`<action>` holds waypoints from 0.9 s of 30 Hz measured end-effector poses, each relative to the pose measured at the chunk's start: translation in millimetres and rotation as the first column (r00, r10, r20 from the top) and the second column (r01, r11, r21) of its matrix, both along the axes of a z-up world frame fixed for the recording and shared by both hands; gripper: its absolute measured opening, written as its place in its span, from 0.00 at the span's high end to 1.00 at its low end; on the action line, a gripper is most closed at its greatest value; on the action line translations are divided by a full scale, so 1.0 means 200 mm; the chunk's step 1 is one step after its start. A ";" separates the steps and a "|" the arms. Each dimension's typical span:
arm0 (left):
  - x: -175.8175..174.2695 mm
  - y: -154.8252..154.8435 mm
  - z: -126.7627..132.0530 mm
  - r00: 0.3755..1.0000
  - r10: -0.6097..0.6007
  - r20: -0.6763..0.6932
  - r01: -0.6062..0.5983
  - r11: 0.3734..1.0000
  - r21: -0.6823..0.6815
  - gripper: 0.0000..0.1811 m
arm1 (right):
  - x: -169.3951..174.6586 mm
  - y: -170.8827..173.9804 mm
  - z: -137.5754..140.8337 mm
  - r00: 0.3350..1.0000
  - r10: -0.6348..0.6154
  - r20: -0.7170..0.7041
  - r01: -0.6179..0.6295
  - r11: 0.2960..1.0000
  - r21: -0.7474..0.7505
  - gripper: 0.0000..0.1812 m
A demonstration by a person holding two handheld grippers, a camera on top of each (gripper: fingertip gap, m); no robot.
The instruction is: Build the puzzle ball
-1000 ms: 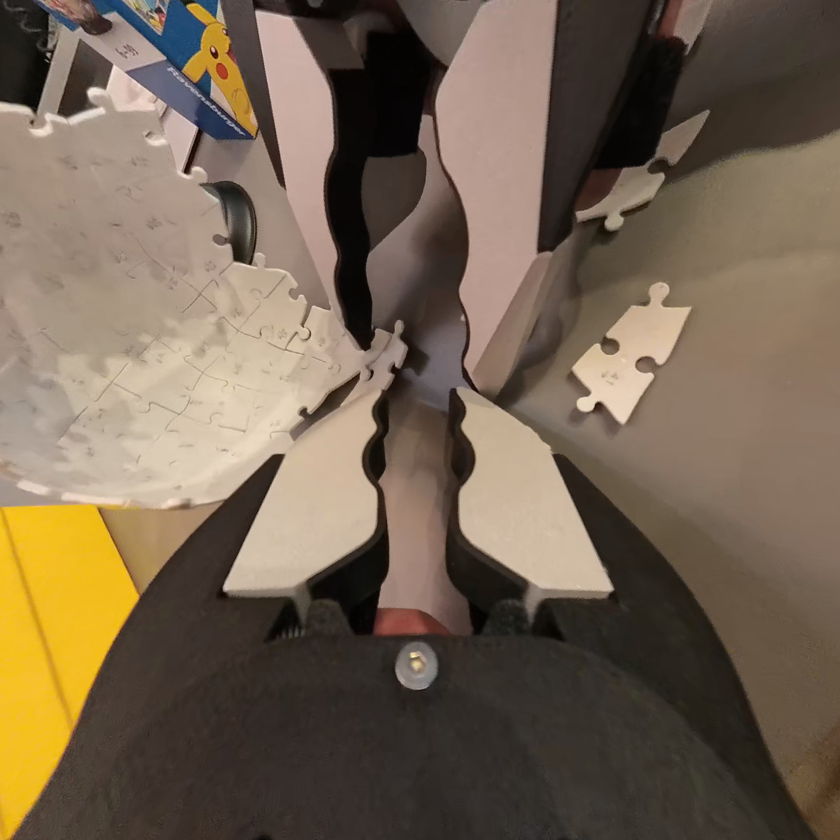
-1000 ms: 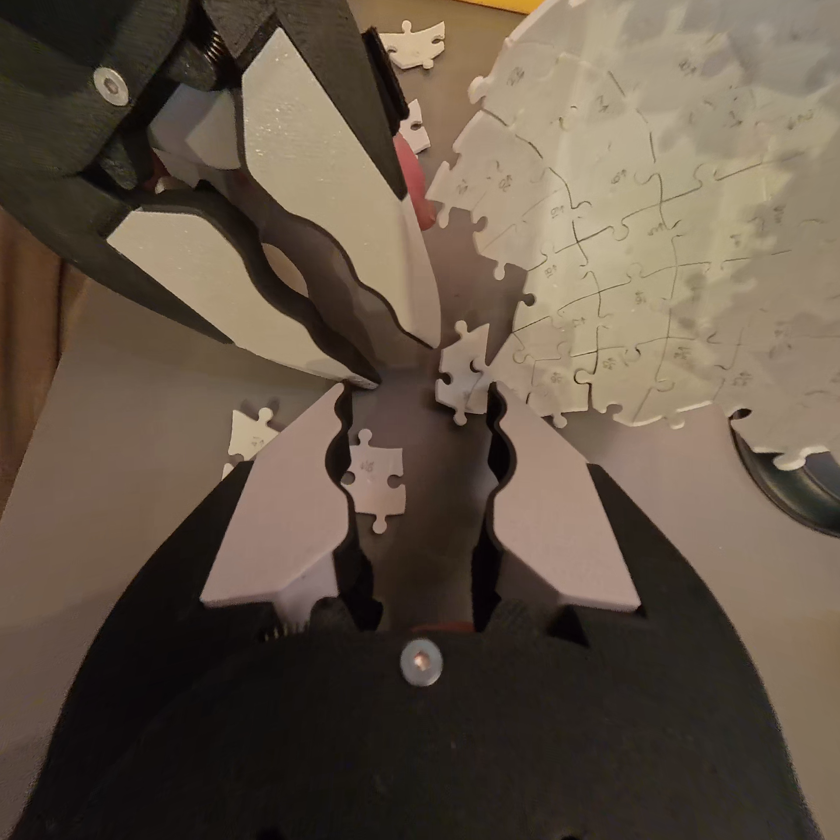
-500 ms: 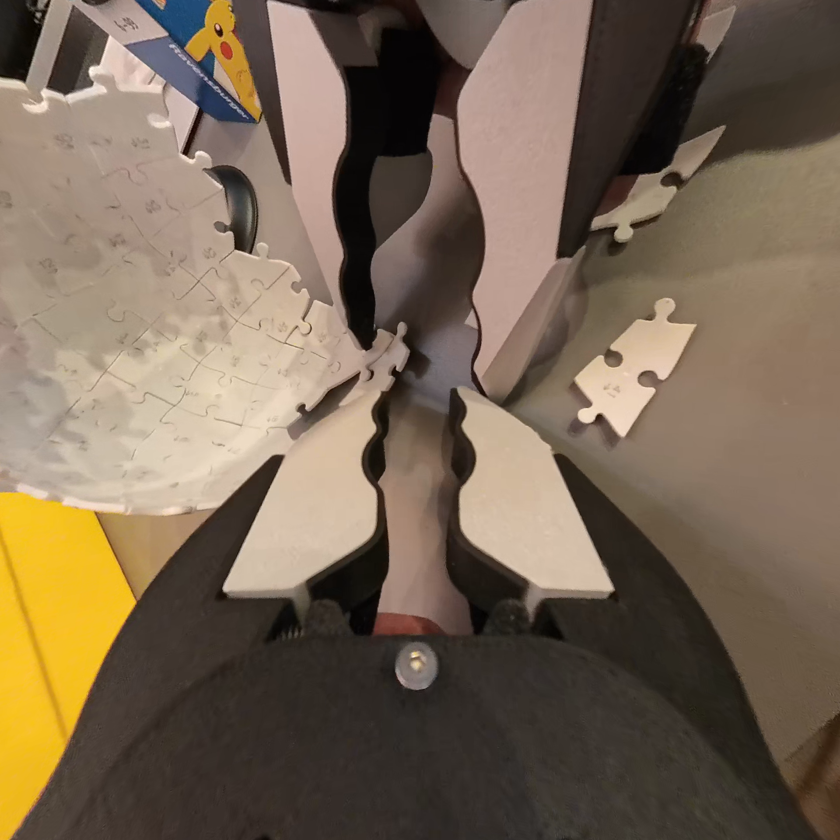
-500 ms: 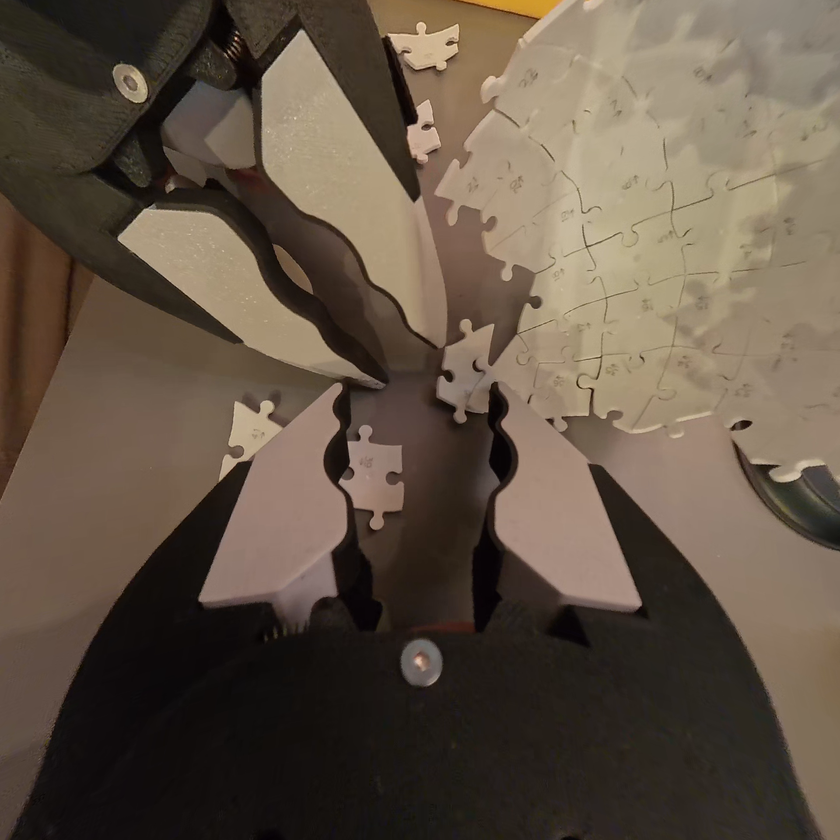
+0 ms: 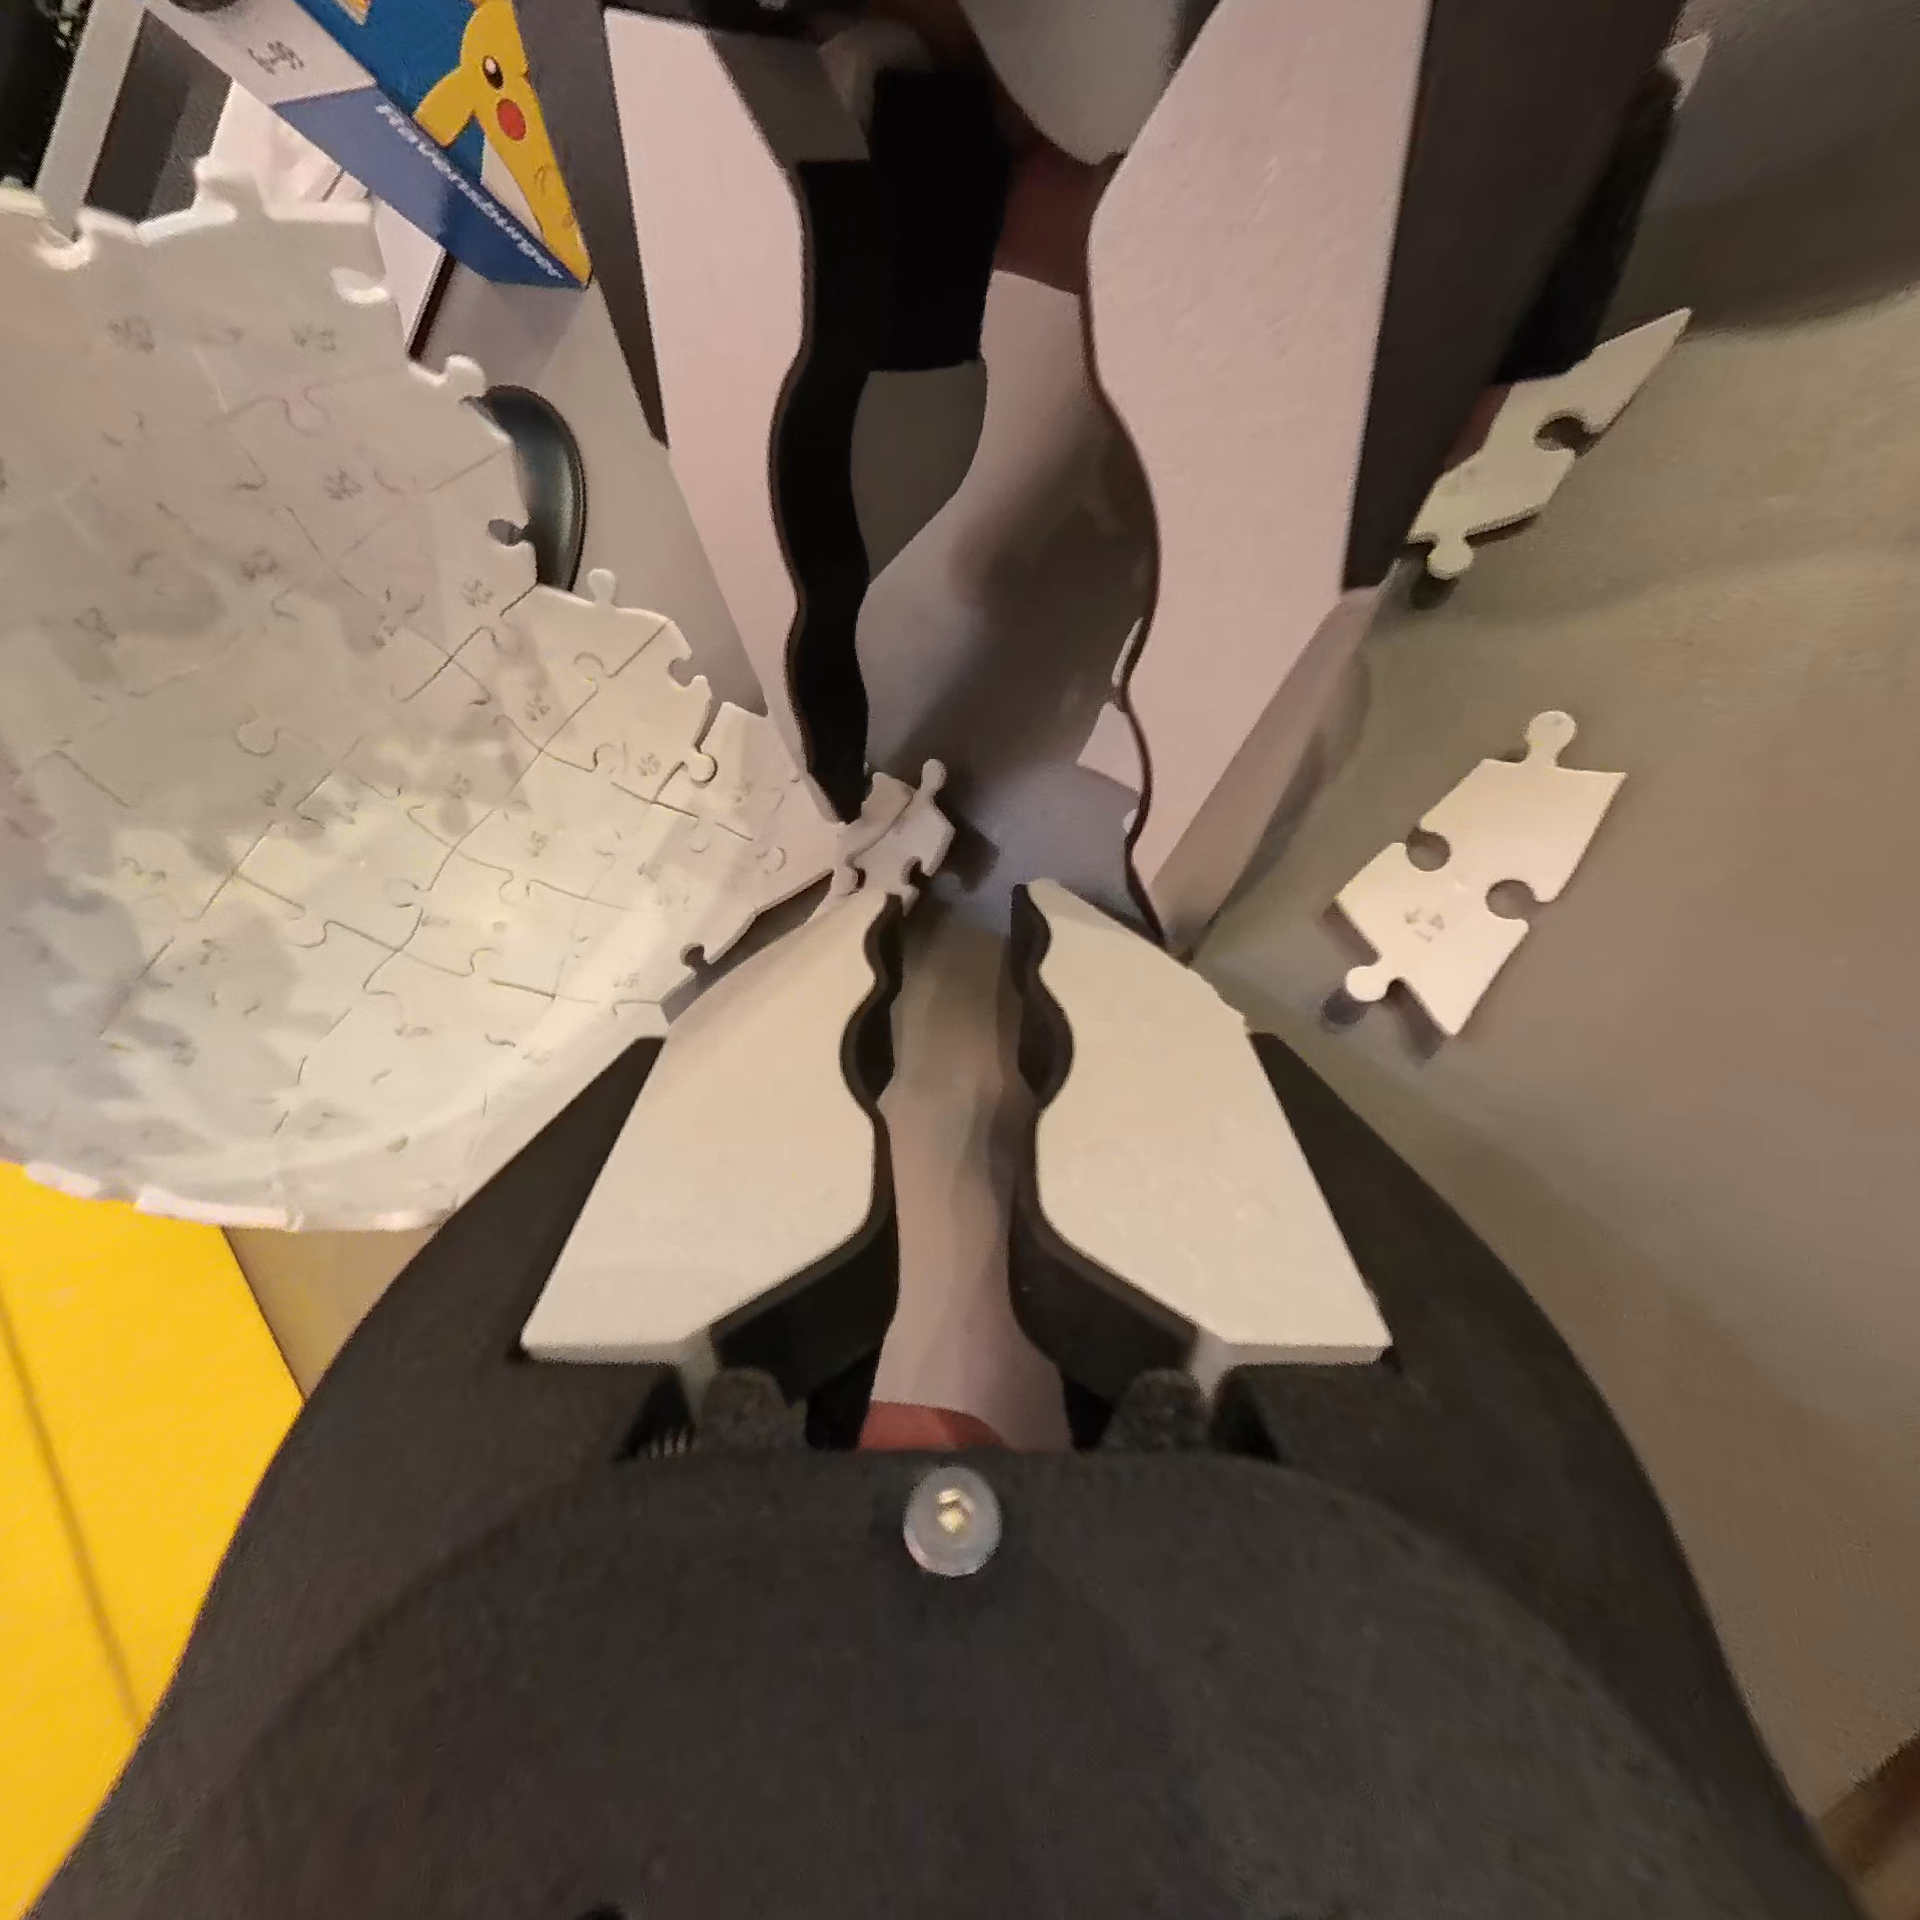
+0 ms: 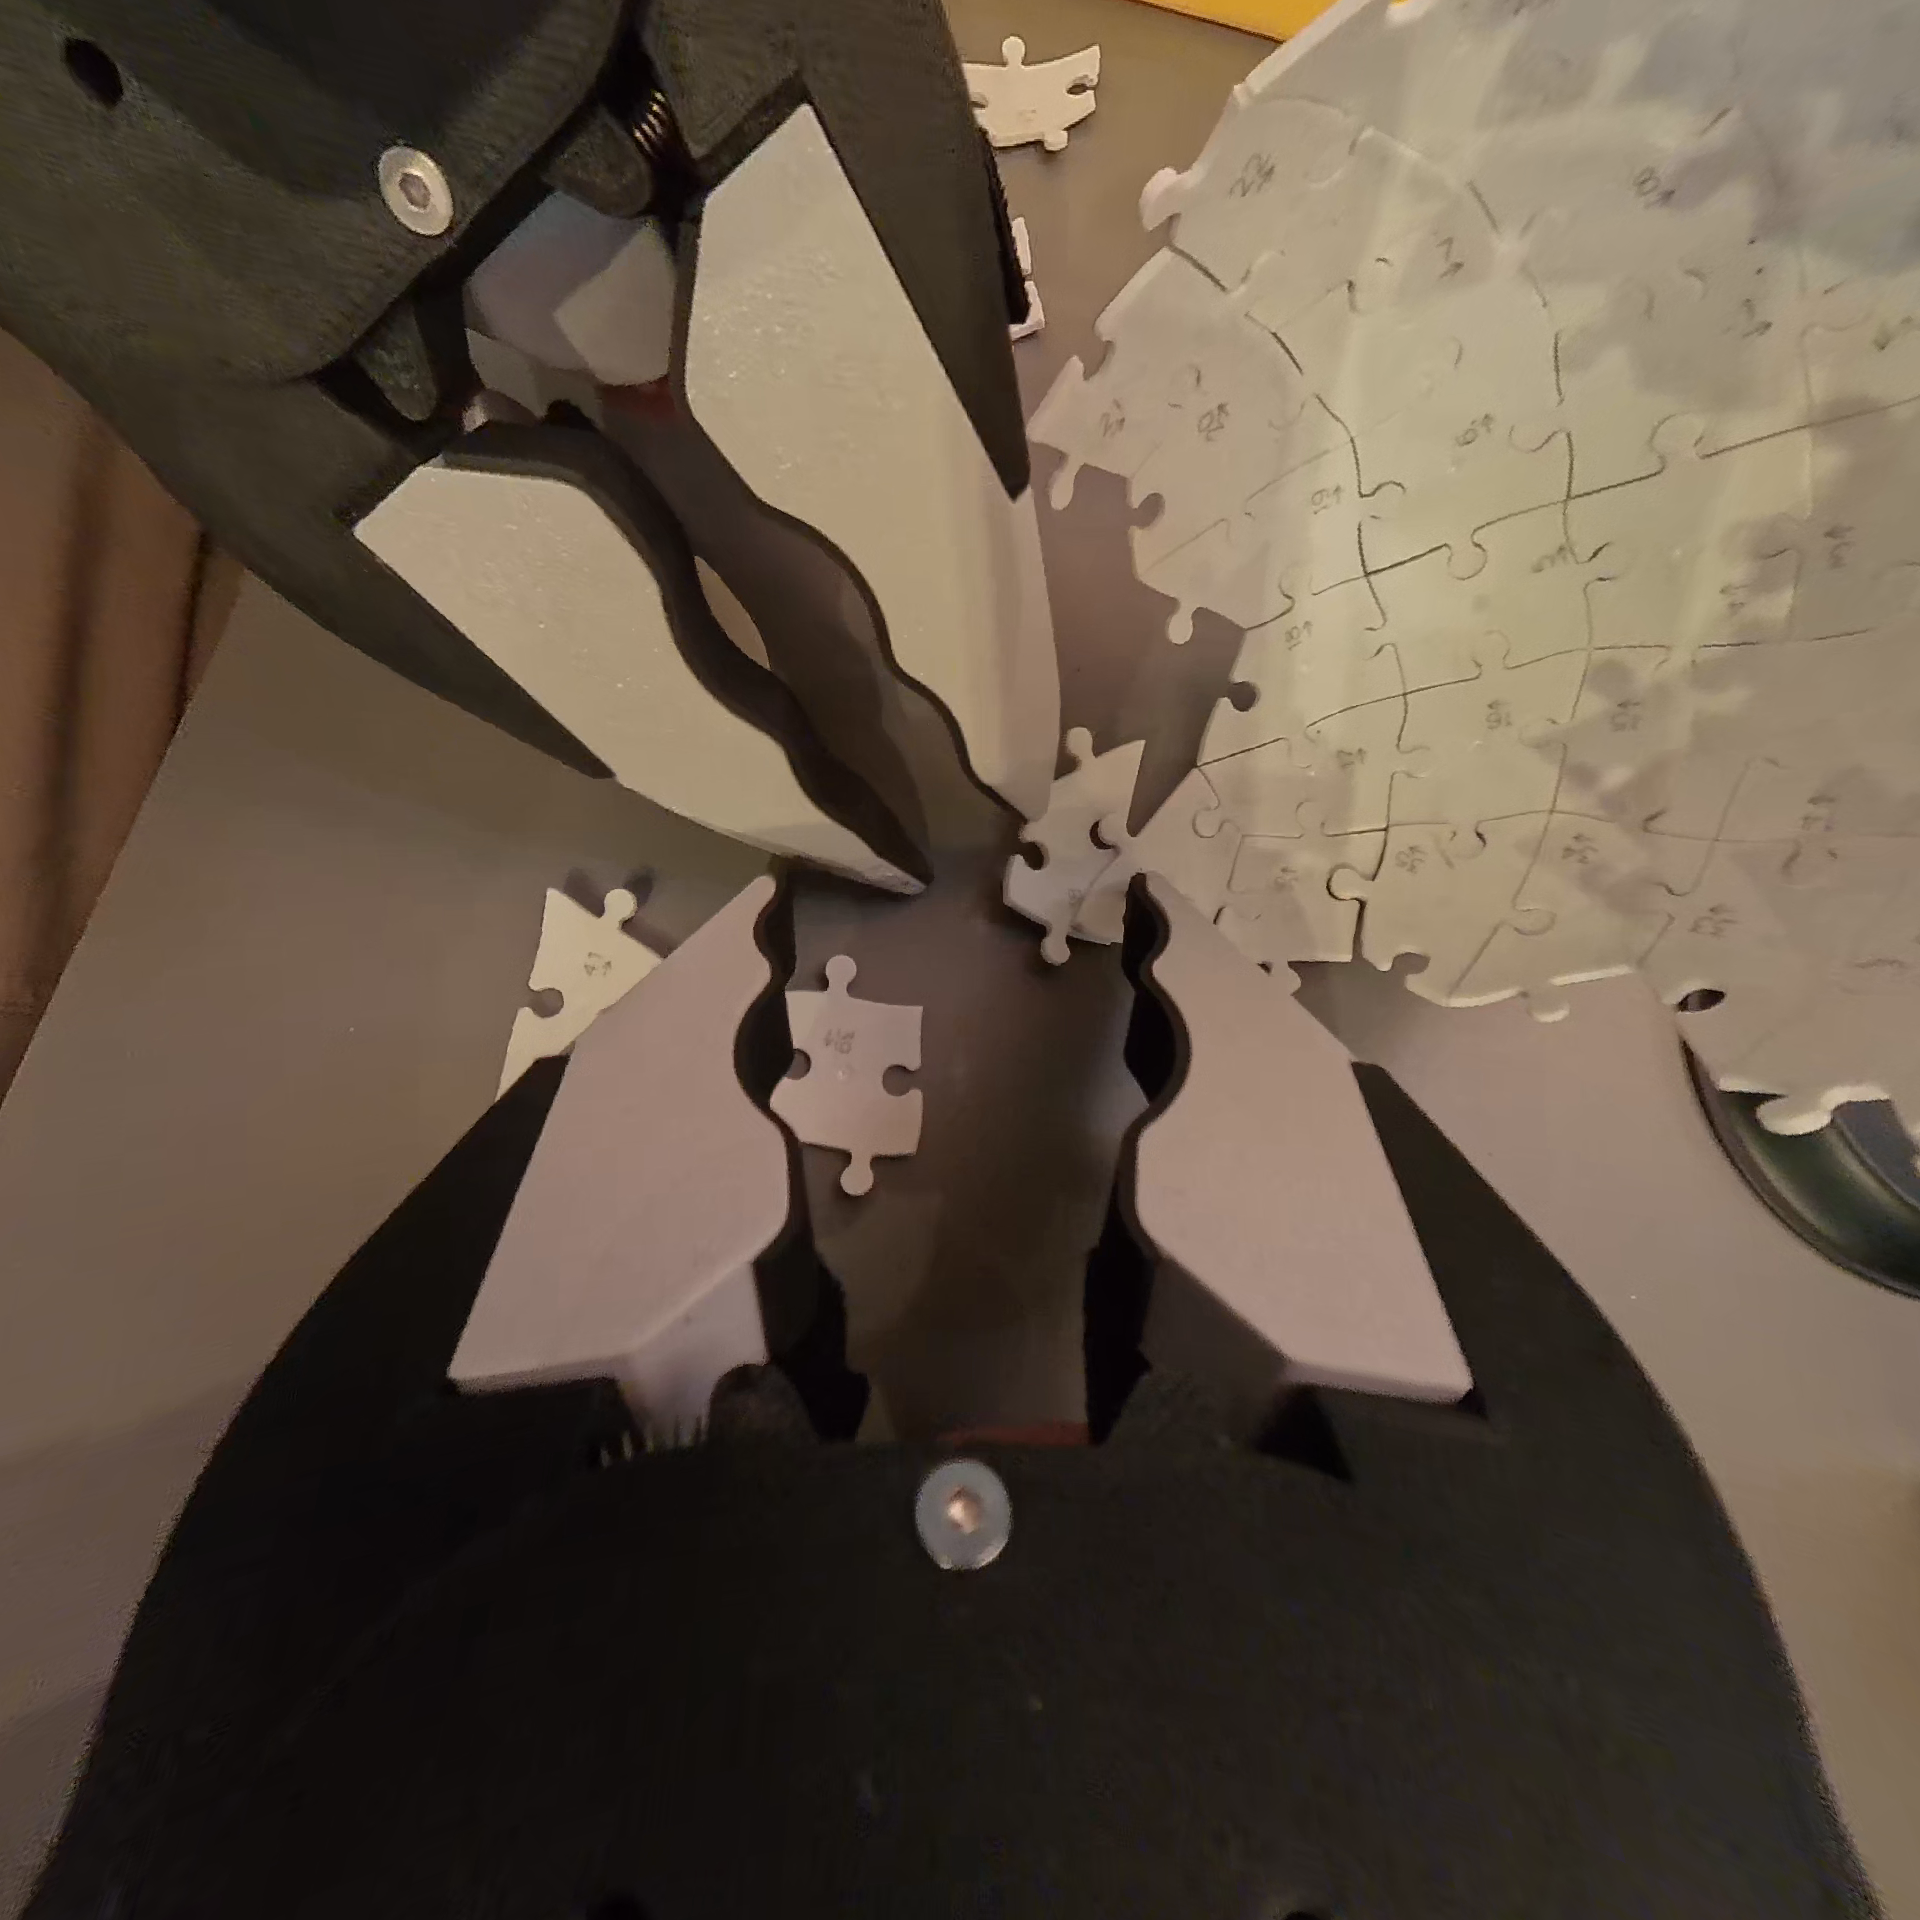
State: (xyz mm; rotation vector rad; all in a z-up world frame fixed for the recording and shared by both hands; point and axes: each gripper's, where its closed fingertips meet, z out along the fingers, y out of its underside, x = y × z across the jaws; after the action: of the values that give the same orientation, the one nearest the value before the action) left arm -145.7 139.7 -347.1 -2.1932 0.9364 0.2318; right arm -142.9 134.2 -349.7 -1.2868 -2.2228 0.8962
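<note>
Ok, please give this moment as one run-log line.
rim piece: at puzzle ball edge | left gripper: open, tip at piece | right gripper: open, tip at piece

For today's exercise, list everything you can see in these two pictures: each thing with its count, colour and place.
Puzzle shell: one, white, curved, part-built, tilted above the table.
Edge piece: one, white, at the shell's rim where the gripper tips meet.
Loose pieces: at least five, white, flat on the table.
Box: one, blue and yellow, far edge.
Dark ring: one, under the shell.
Table: grey.
Left gripper: grey fingers, open.
Right gripper: grey fingers, open.
</note>
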 end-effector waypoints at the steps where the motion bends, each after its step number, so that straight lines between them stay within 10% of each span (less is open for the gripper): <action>1: 0.00 0.00 0.00 1.000 0.008 -0.003 -0.008 1.000 0.002 0.90 | 0.00 0.00 0.00 1.000 0.003 0.000 -0.003 1.000 0.000 0.65; 27: -0.04 -0.01 0.00 0.989 0.141 0.039 -0.135 0.983 -0.120 0.84 | 0.01 0.00 0.00 0.999 0.040 -0.009 -0.040 0.999 -0.001 0.65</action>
State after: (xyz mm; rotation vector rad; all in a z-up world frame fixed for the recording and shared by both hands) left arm -154.1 138.6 -347.0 -2.3650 0.7904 0.1934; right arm -141.6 134.2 -349.7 -1.2408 -2.2482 0.9161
